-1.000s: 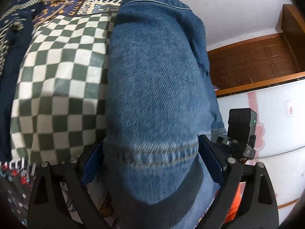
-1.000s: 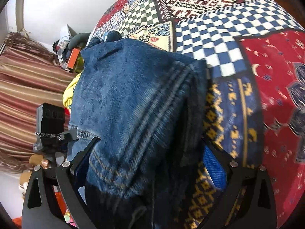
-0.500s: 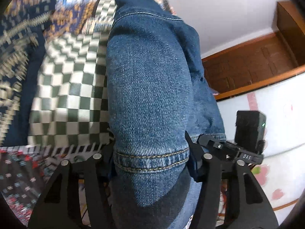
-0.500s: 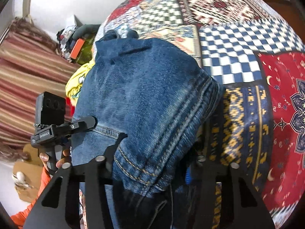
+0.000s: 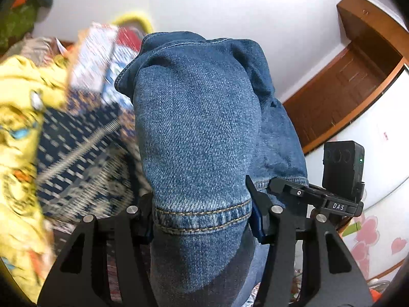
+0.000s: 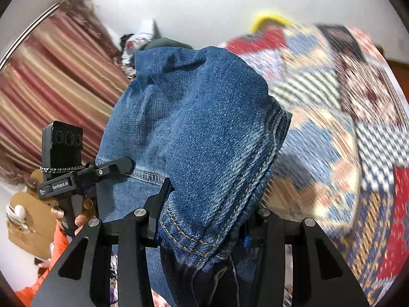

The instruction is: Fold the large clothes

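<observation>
A pair of blue jeans (image 5: 196, 133) fills the middle of both wrist views and hangs lifted above the bed. My left gripper (image 5: 202, 217) is shut on a stitched hem of the jeans. My right gripper (image 6: 204, 227) is shut on another stitched edge of the jeans (image 6: 204, 128). The right gripper's body shows in the left wrist view (image 5: 329, 199). The left gripper shows in the right wrist view (image 6: 76, 176), held by a hand. The lower part of the jeans is hidden below the fingers.
A patchwork quilt (image 6: 358, 140) covers the bed below and to the right. A yellow garment (image 5: 18, 133) lies at the left. Striped curtains (image 6: 51, 89) hang at the left. A wooden door (image 5: 345, 89) and white wall stand behind.
Both grippers have closed from wide open onto the jeans' hems and lifted them up. The views have tilted upward from the quilt toward the wall.
</observation>
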Motion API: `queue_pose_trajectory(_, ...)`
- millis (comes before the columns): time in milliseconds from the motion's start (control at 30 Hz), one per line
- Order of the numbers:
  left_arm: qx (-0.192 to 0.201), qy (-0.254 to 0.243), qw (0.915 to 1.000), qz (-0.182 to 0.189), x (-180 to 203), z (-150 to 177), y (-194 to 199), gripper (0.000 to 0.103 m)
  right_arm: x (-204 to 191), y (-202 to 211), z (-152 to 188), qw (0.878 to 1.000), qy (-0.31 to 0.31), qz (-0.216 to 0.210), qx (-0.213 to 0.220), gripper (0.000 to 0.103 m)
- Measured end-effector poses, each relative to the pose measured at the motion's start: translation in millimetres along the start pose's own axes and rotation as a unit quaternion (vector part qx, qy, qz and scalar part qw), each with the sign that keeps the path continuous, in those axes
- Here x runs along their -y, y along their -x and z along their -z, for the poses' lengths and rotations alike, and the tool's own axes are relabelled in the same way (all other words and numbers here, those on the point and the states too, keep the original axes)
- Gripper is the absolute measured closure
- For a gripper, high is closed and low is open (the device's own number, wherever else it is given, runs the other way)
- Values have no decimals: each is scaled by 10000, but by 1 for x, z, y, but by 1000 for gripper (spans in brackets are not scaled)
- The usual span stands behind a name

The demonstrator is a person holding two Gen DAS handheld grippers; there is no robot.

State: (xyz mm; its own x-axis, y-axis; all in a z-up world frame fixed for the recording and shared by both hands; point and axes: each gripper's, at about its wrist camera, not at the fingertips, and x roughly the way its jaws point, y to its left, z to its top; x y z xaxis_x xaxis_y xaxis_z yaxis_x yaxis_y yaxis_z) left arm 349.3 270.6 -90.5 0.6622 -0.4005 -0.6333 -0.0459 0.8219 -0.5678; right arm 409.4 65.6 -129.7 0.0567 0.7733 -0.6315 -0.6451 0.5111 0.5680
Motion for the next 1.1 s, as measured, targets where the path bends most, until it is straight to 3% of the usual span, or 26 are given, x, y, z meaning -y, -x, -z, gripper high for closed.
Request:
queue_pose_trajectory(133,222,101,9996,-164,-28,-24,25,47,-31,-30,-22,9997,214,-47,85,63)
queue_pose_trajectory(300,223,456,9982,-322,-88,-46,20,47,-40,-85,-47,9999,76,-77,-30,63)
queue_pose_trajectory(600,-445,1530,9861,-479,-210,-39,-69,48,12,-205,-52,9942,-465,373,-892,63)
queue_pose_trajectory(733,-551,1568,9842,-610,-244,-22,-101,41,53,-245,-42,9878,-777,465,-1267,62)
queue_pose_trajectory(833,-397,1688,9840,-419,-248,-14,-91,37,62,-245,-39,9889,-720,356,-1253,55)
queue_pose_trajectory(900,-394,1668,9838,-520,-246,-7,-83,34,55,-238,-37,9889,-490,614,-1260,48)
queue_pose_trajectory(1100,-309,1316,9862,-960,-215,17,-41,33,34,-199,-21,9876,-55,1106,-1116,48)
